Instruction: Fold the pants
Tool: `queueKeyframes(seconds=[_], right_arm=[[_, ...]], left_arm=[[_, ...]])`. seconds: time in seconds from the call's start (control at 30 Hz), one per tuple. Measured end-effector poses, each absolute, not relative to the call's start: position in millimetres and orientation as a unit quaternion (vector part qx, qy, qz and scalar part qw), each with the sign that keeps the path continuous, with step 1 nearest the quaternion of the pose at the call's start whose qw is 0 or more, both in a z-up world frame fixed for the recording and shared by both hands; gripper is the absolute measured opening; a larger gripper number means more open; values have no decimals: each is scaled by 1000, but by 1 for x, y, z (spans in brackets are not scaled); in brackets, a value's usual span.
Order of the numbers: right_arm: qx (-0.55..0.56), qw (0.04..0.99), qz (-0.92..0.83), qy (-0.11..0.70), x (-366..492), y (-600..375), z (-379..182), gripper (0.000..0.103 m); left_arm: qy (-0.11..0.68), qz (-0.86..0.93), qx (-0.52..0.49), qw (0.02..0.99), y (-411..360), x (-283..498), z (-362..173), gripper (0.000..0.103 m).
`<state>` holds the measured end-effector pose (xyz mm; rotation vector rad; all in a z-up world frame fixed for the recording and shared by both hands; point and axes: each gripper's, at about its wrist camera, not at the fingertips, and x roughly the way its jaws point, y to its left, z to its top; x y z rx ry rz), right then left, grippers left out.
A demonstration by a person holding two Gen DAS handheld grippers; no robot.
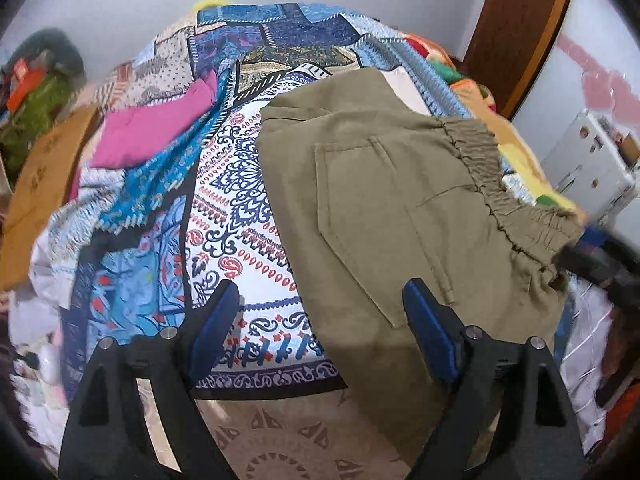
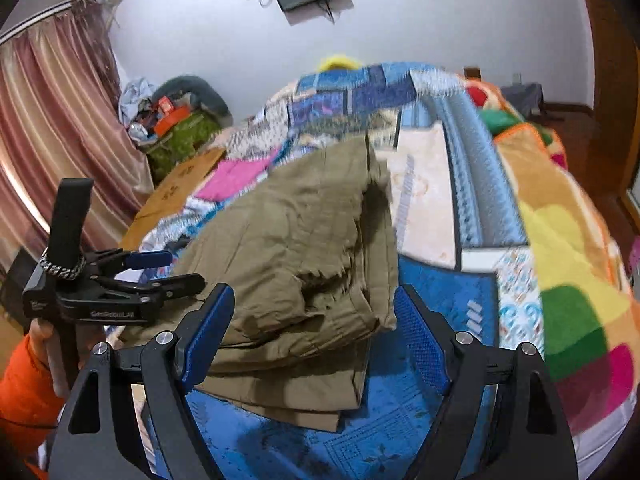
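Olive pants folded into a stack on the patterned bedspread, both claws spread and empty.

One pair of olive pants [image 1: 380, 200] lies centre-right in the left wrist view, waistband toward the right edge, on the patterned bedspread [image 1: 248, 200]. The left gripper [image 1: 320, 320] straddles the pants' near edge, jaws wide, pinching nothing. The right gripper [image 2: 314, 332] hangs spread over the layered bundle (layers rumpled). The fold looks nearly done; next likely calls for a final fold or smoothing. Count: two grippers, one pink garment [image 1: 152, 132] upper left.
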<state>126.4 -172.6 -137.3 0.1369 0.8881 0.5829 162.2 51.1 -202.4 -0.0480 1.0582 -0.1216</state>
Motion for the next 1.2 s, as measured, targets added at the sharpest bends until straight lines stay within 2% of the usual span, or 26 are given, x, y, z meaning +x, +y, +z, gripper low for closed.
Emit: queueKeyframes(seconds=[0.1, 0.37, 0.67, 0.73, 0.8, 1.03, 1.2], right_arm=[[62, 848, 272, 450, 125, -174, -157, 79], [78, 832, 287, 469, 118, -181, -172, 79], [71, 835, 279, 469, 124, -183, -172, 79], [70, 836, 274, 470, 128, -186, -174, 79], [68, 839, 266, 470, 132, -189, -175, 79], [60, 851, 212, 477, 160, -208, -179, 79], [63, 869, 186, 454, 162, -222, -156, 79]], left_arm=[[502, -60, -37, 862, 61, 170, -194, 85], [450, 4, 12, 893, 84, 239, -165, 85], [527, -25, 60, 848, 66, 334, -224, 85], [541, -30, 79, 836, 58, 343, -241, 89], [536, -16, 83, 840, 58, 345, -251, 103], [527, 12, 50, 848, 81, 320, -254, 103], [521, 39, 24, 852, 91, 271, -244, 103]])
